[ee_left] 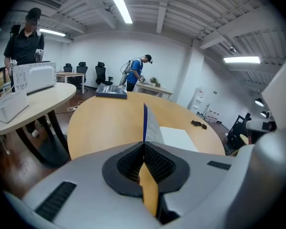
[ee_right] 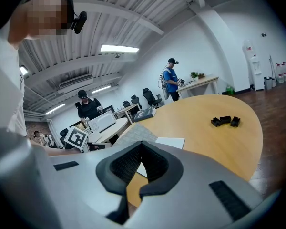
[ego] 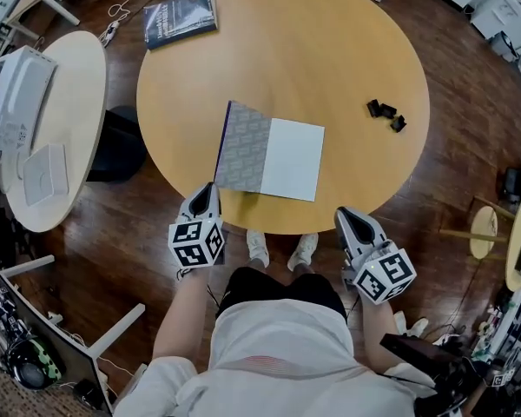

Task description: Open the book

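Observation:
The book [ego: 269, 150] lies open in the middle of the round wooden table [ego: 347, 50]. Its blue-edged cover with a grey patterned inside [ego: 243, 146] is raised at the left, and a white page [ego: 293, 159] lies flat at the right. In the left gripper view the cover [ee_left: 145, 120] shows almost edge-on. My left gripper [ego: 210, 187] hangs shut and empty at the table's near edge, just short of the book's near left corner. My right gripper [ego: 343, 213] is off the near right edge, jaws together, holding nothing. Both sets of jaws [ee_left: 144, 146] [ee_right: 142, 144] point toward the book [ee_right: 148, 138].
A second dark blue book [ego: 180, 16] lies shut at the table's far left edge. Small black pieces [ego: 386, 114] sit at the right. A white side table [ego: 65, 129] with a white device stands to the left. People stand in the background [ee_left: 136, 73].

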The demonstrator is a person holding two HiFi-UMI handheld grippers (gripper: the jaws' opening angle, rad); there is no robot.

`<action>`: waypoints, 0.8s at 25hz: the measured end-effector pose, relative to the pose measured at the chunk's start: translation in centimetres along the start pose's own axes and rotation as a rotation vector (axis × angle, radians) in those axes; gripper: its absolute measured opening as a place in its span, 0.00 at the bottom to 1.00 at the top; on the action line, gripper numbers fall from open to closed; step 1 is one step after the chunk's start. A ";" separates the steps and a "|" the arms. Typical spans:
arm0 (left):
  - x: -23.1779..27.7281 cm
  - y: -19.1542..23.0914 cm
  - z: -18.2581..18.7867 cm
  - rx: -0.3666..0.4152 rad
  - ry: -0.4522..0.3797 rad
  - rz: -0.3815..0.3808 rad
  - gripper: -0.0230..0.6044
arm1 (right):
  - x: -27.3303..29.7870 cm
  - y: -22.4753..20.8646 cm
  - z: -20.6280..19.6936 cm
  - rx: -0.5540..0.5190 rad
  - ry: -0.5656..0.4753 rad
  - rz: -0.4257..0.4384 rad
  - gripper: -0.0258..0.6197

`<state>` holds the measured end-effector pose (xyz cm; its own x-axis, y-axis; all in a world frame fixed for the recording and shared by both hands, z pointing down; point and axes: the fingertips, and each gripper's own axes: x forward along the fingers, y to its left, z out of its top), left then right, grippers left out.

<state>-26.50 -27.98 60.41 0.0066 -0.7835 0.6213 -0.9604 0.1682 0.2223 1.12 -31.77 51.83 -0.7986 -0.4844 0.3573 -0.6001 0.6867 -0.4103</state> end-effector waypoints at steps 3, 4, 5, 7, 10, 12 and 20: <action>0.9 1.7 -2.3 0.003 0.055 0.018 0.05 | 0.7 0.4 -0.2 0.000 0.002 -0.008 0.04; 1.2 2.2 -3.1 0.006 0.072 0.021 0.05 | 1.0 0.5 -0.3 0.000 0.002 -0.010 0.04; 1.5 2.5 -3.9 0.013 0.087 0.022 0.05 | 1.2 0.7 -0.3 -0.001 0.004 -0.013 0.04; 2.0 3.1 -5.1 0.030 0.109 0.023 0.05 | 1.6 1.0 -0.3 -0.005 0.008 -0.017 0.04; 2.4 3.9 -6.8 0.016 0.138 0.024 0.14 | 2.0 1.6 -0.4 -0.013 0.013 -0.014 0.04; 2.5 4.4 -7.8 -0.012 0.164 0.027 0.23 | 2.4 2.1 -0.3 -0.018 0.016 -0.006 0.04; -2.5 1.3 -1.5 -0.037 -0.010 -0.123 0.22 | 3.1 2.9 2.9 -0.064 -0.043 0.018 0.04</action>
<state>-27.35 -24.92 60.30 0.1207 -0.8054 0.5803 -0.9415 0.0924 0.3242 -3.25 -32.84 49.36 -0.8111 -0.4936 0.3138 -0.5827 0.7281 -0.3610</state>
